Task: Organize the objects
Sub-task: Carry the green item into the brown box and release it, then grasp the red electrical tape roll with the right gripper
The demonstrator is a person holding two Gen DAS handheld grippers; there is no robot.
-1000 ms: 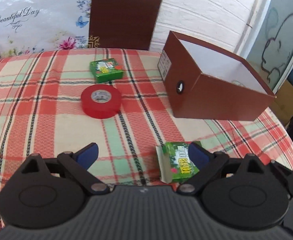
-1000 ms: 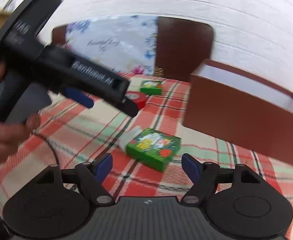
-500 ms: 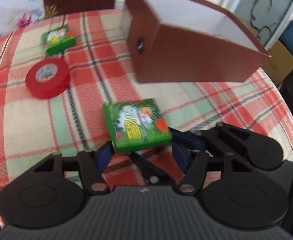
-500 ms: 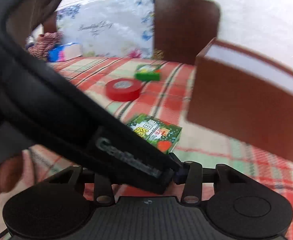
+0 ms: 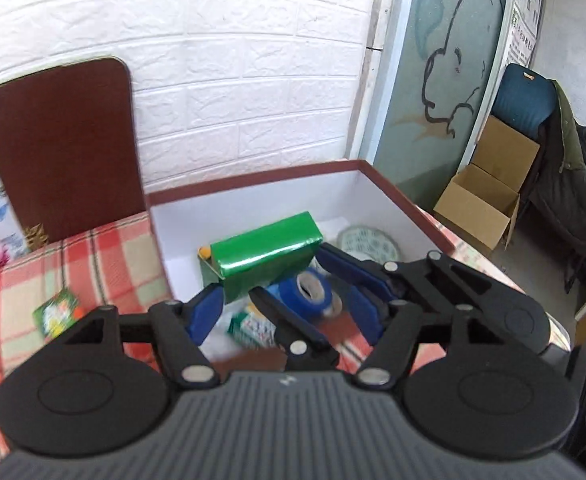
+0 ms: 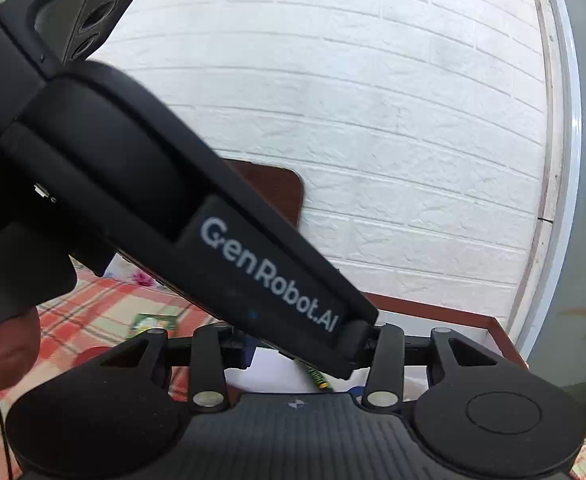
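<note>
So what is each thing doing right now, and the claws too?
Brown box: open, no lid, things inside.
Green box: lifted, tilted over the brown box.
Blue tape: lying in the brown box.
Small pack: flat on the table, outside the brown box.
Left claw: closed on the green box.
Right claw: mostly hidden, can't tell.

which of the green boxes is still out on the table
The small green printed box lying flat on the plaid tablecloth, left of the brown cardboard box. The other green boxes, including the plain glossy one, are over or inside that box.
</note>
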